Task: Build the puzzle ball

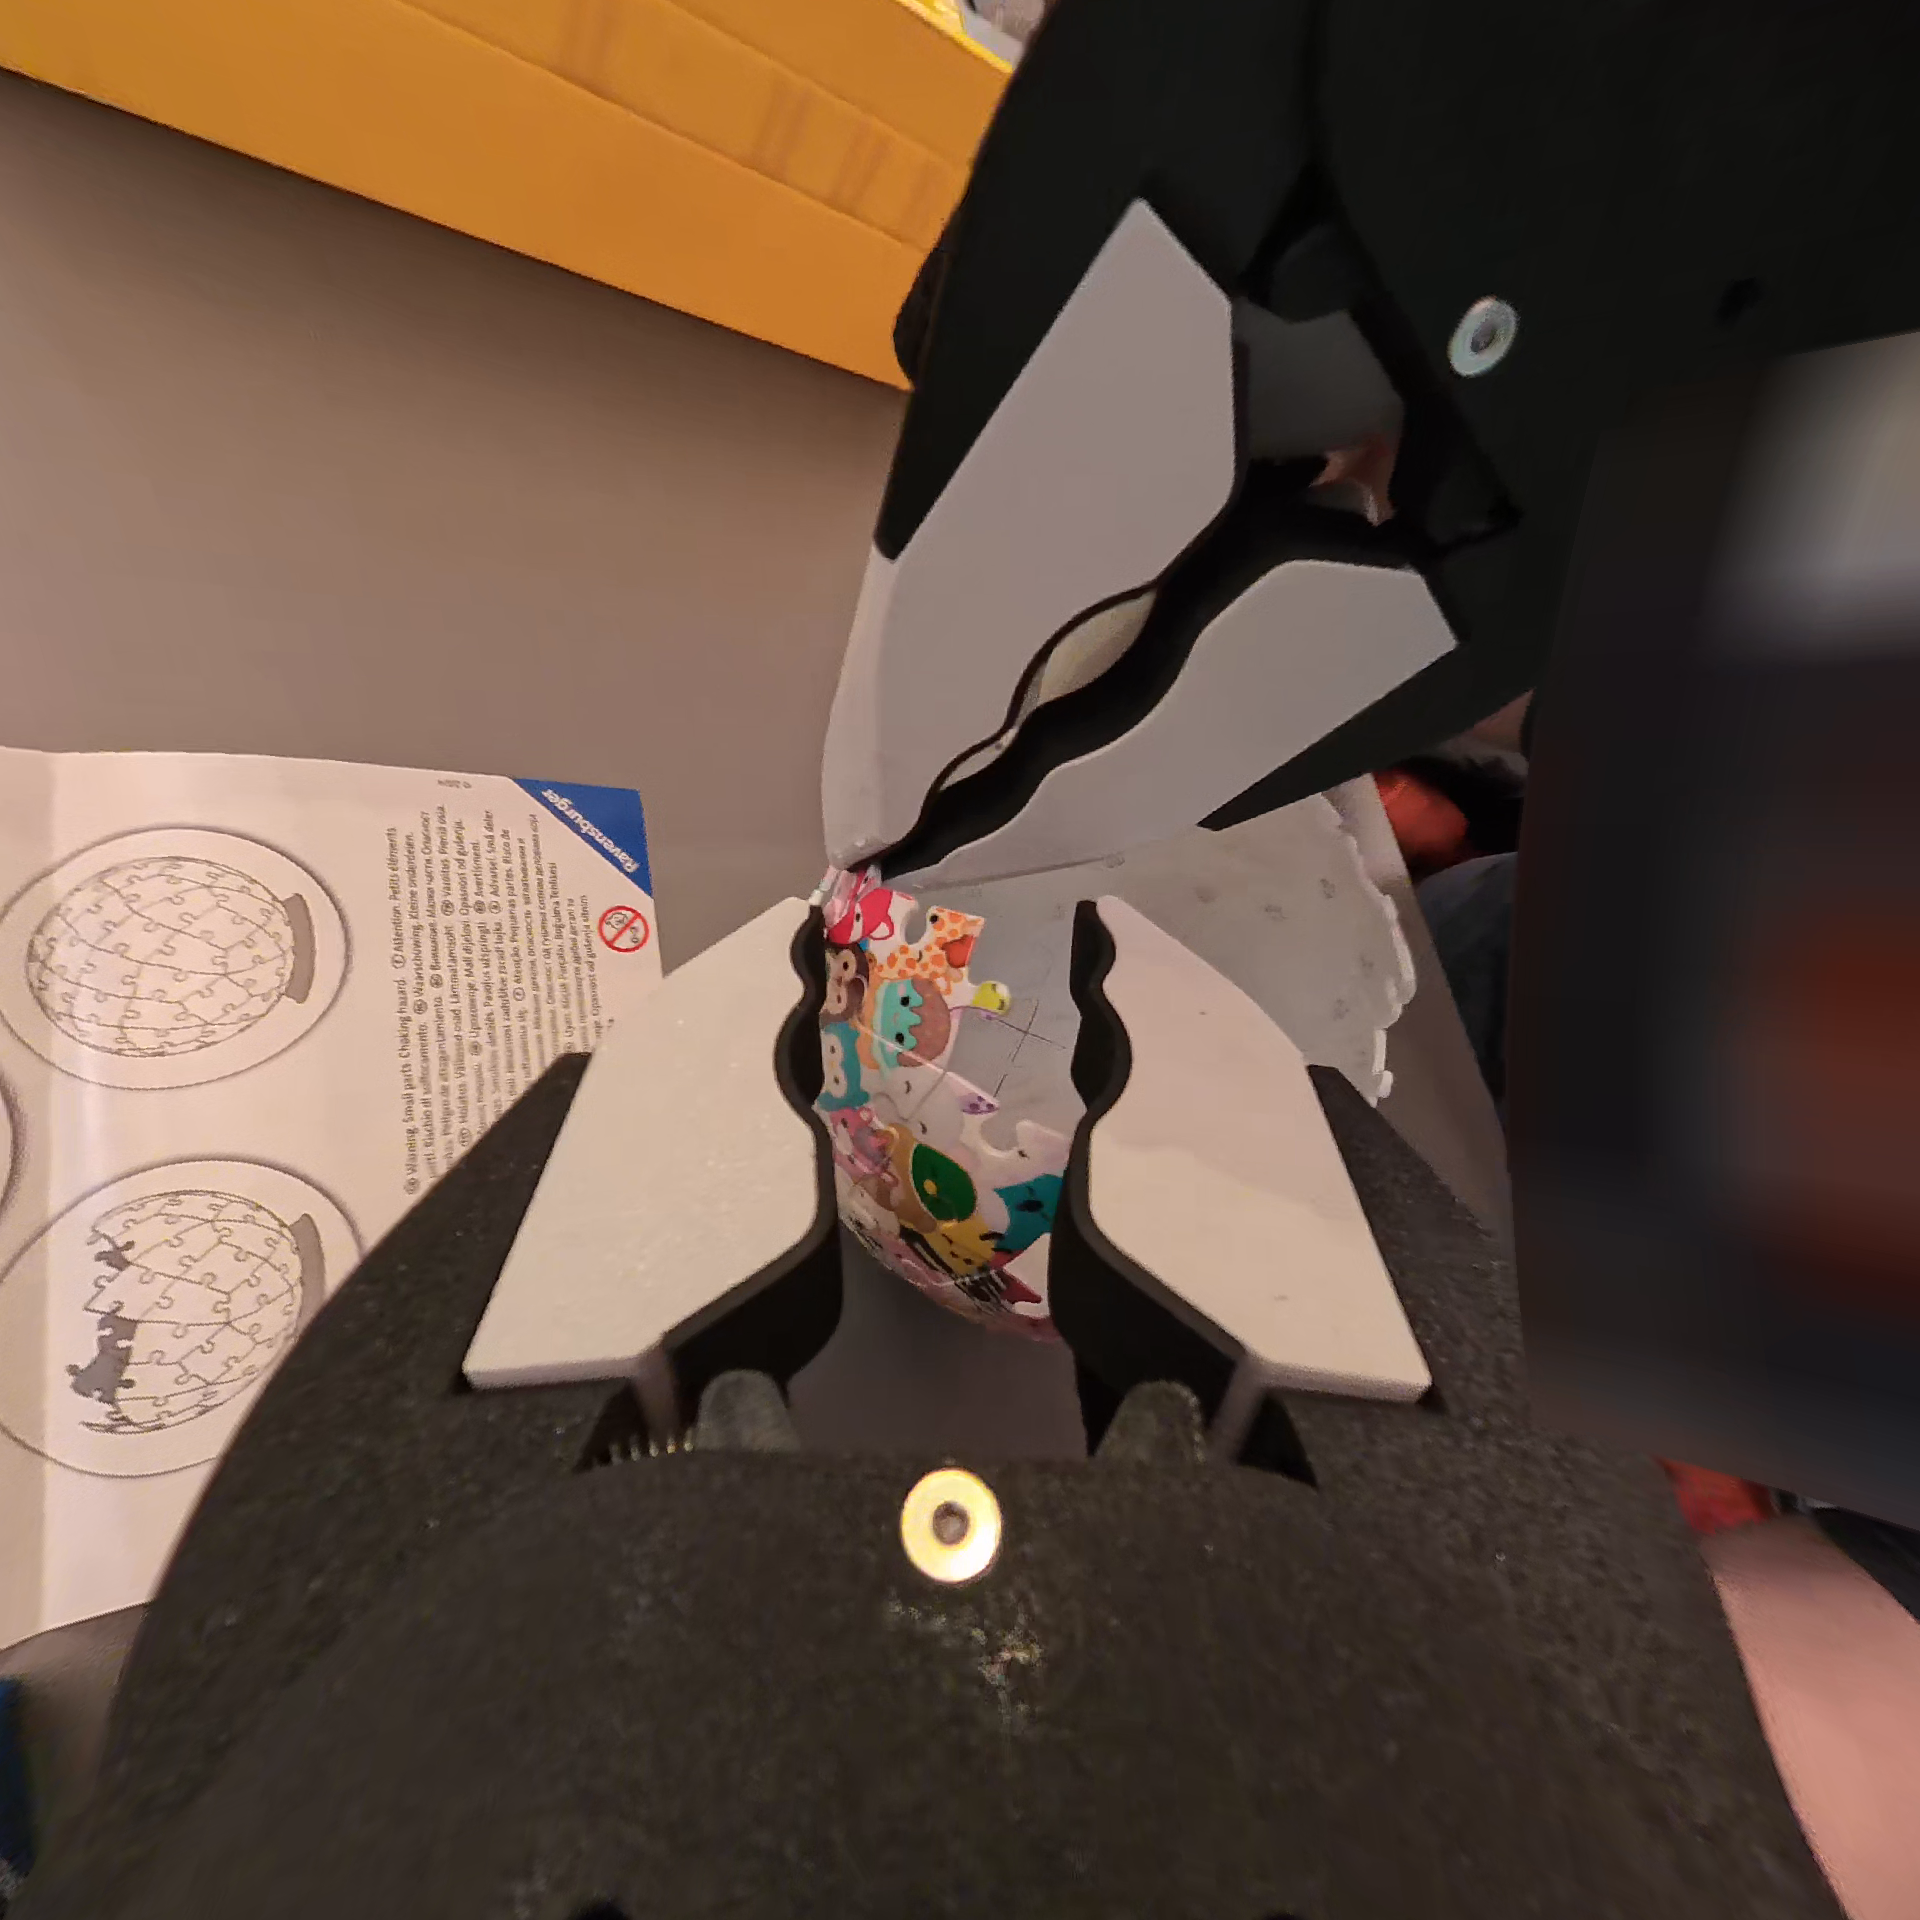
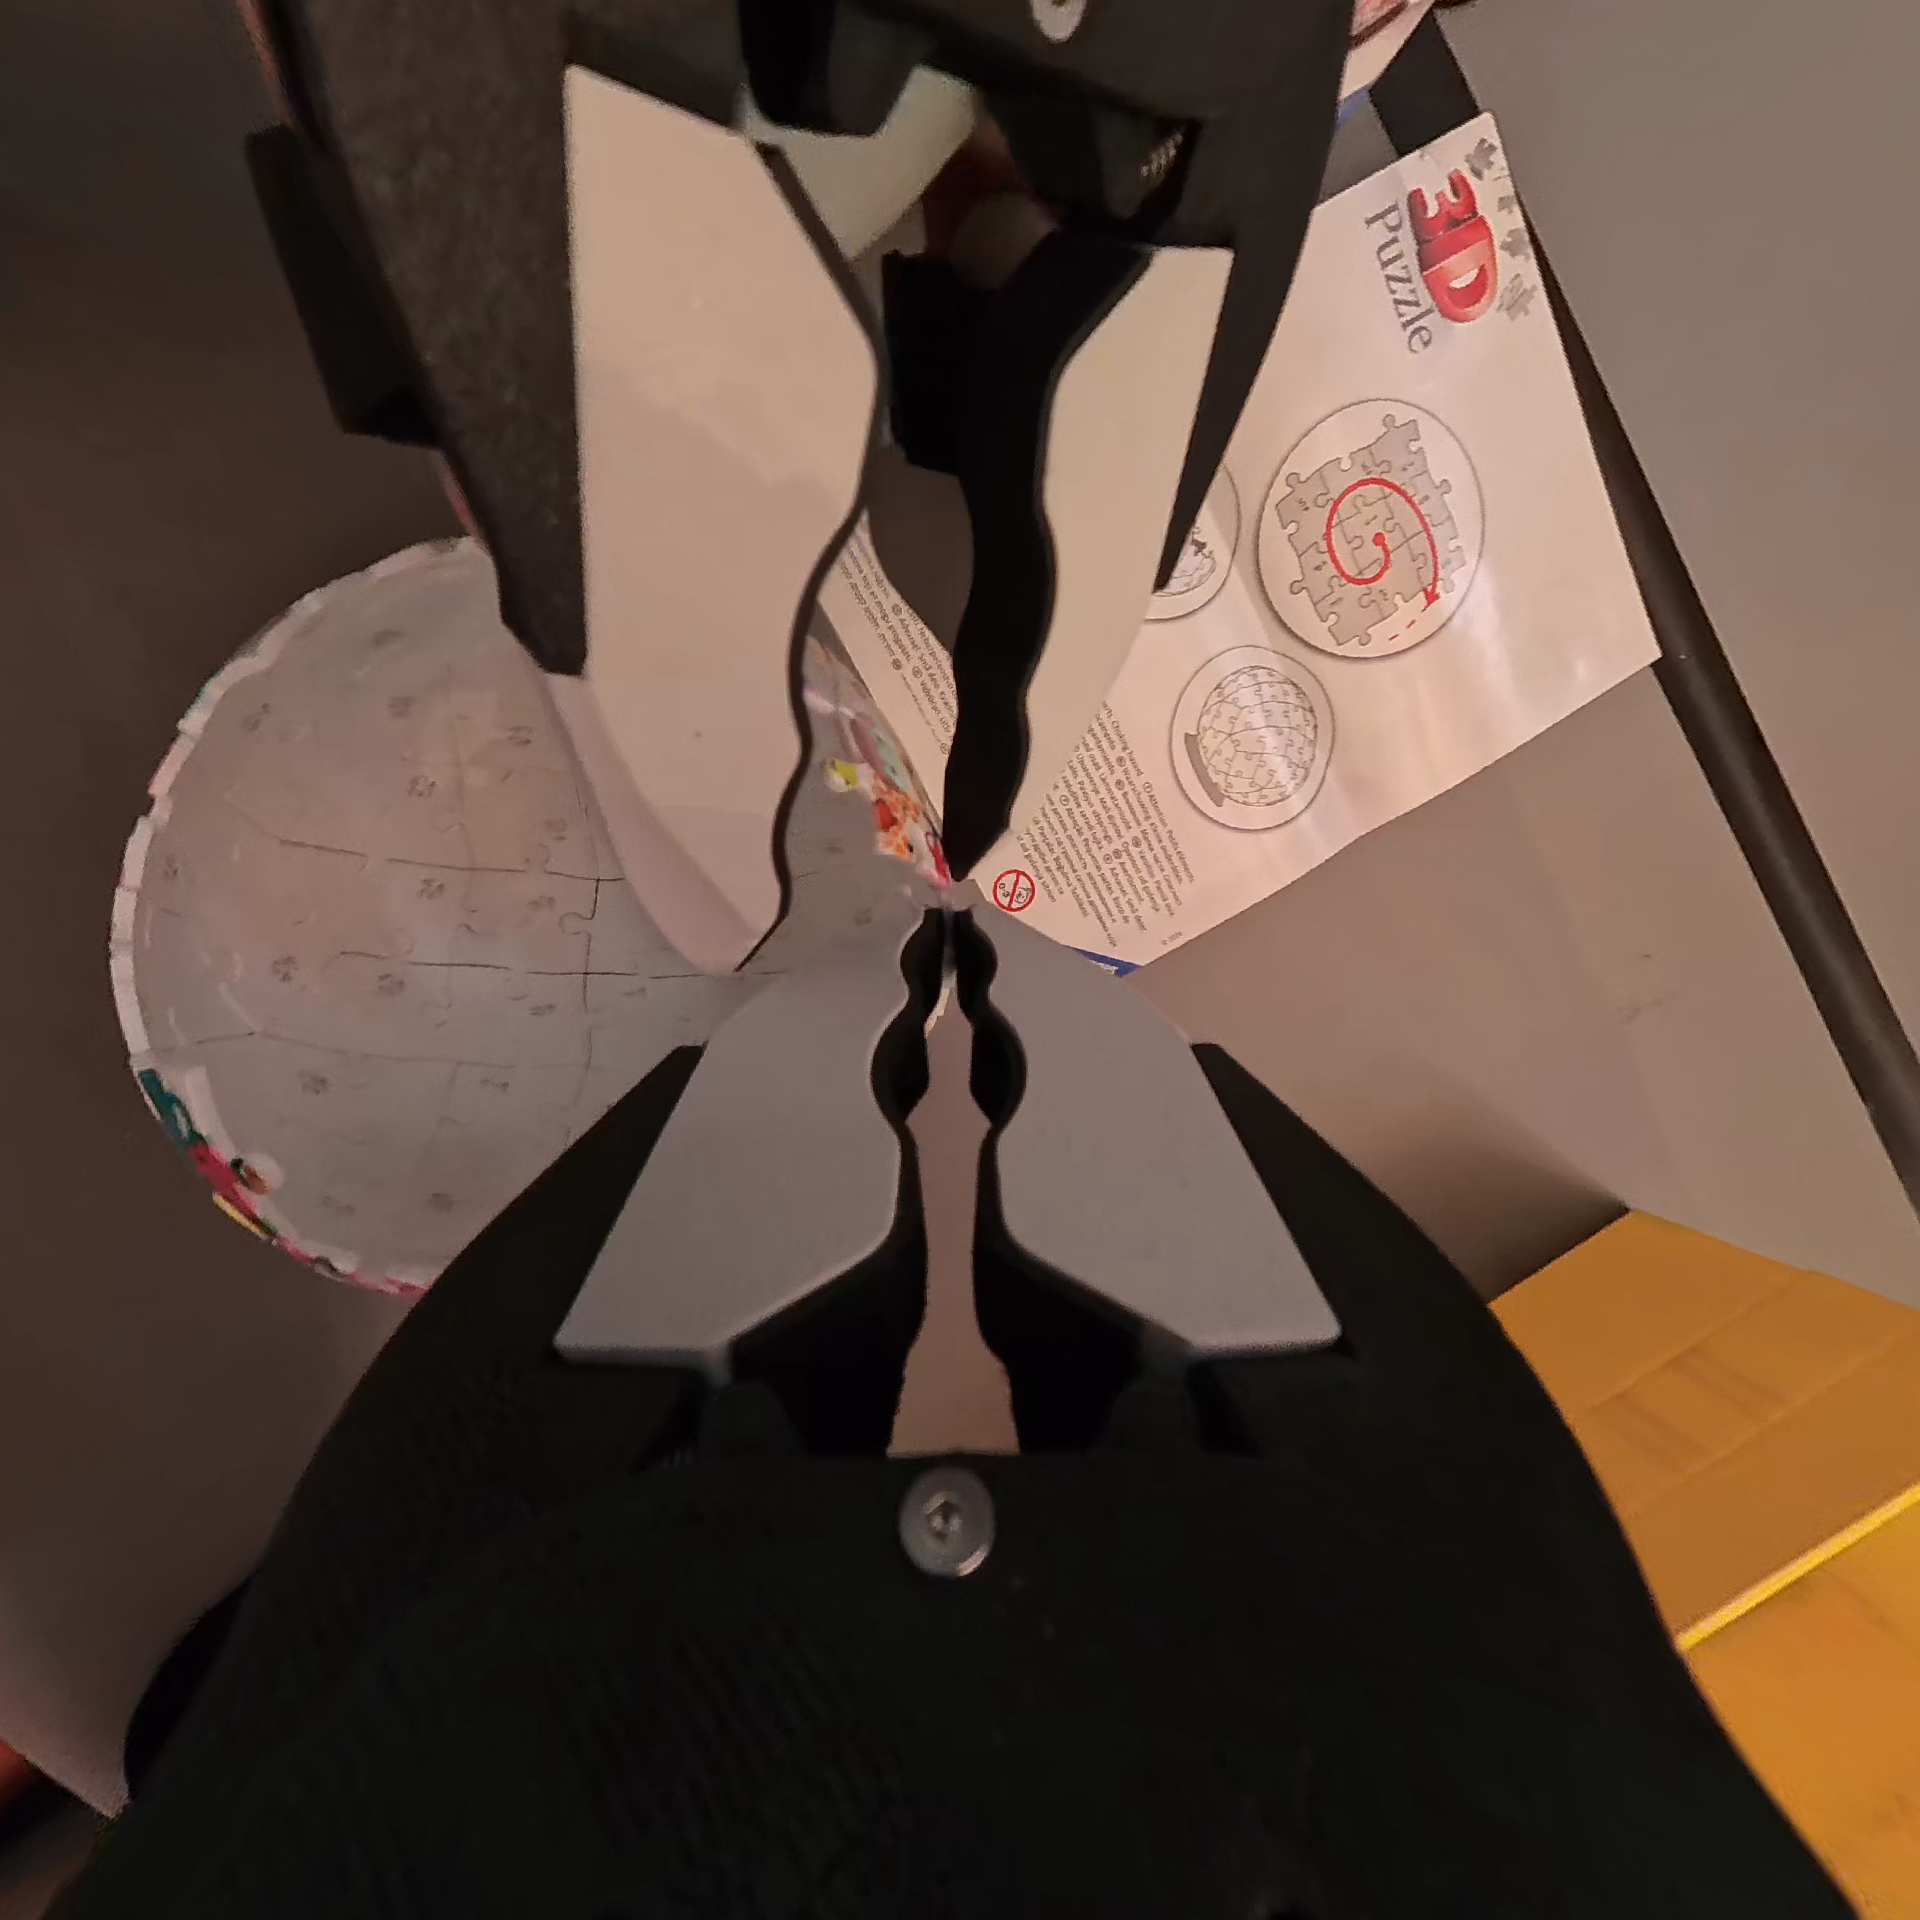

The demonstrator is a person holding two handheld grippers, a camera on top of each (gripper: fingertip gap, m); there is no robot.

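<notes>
The left gripper (image 1: pixel 940 1081) is gripping the rim of the half-built ball (image 1: pixel 935 1122), one finger on the colourful outside, one inside the white shell. The right gripper (image 2: pixel 943 940) is meeting the same rim from the far side; its jaws are nearly closed, and I cannot tell if a piece is sitting between them. The ball is lying on the grey table (image 1: pixel 416 468). Left of the ball, the leaflet (image 1: pixel 208 1039) is lying flat. Beyond the ball, a yellow box (image 1: pixel 623 135) is resting.

2 close wrist views facing each other, downward, sharing puzzle ball (image 1: pixel 935 1101) and leaflet (image 2: pixel 1351 582)
</notes>
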